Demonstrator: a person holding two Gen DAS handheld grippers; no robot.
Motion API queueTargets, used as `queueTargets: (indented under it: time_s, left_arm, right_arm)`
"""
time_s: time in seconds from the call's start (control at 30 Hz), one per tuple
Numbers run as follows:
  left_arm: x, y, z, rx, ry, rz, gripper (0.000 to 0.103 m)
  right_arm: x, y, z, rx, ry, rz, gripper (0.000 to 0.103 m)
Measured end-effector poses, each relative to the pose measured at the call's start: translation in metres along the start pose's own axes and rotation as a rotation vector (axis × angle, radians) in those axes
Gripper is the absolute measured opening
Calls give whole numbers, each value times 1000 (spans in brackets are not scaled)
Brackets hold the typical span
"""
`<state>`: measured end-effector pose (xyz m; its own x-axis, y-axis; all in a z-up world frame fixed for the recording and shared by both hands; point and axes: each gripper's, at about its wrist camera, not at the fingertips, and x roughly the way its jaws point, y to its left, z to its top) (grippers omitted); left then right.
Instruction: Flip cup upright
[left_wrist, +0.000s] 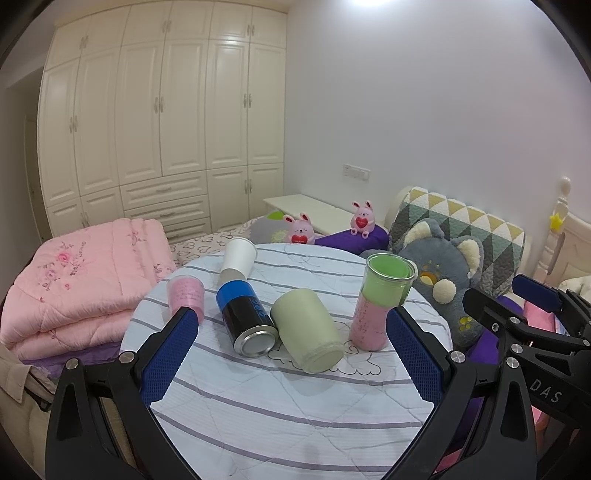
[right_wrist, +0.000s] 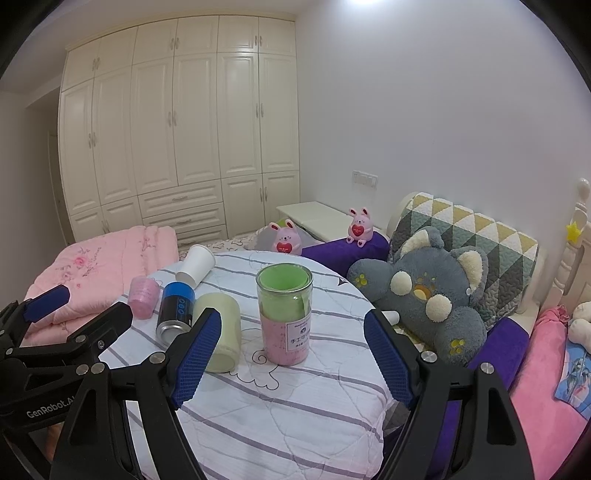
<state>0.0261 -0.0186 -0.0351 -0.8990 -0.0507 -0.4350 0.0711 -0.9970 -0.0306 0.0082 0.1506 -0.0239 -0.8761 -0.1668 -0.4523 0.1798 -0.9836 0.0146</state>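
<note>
Both the left gripper (left_wrist: 291, 347) and right gripper (right_wrist: 291, 354) are holding their jaws wide open and empty, while the pale green cup (left_wrist: 308, 330) is lying sideways between the left jaws, not flipped yet.

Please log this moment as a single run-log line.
phase: approach | left gripper: open, empty | right gripper: open, empty | green cup: on its side | can: on its side | tall cup: upright

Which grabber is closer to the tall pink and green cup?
Right. The right gripper faces the cup head-on; the left gripper has it by its right finger.
</note>
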Motion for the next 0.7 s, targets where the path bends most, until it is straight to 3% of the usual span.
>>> queueTargets:
  time_s: [0.7]
  left_arm:
    - [5,-2,-3,9,9,5,103]
  right_arm:
    - [6,-3,-3,5,26,4,81]
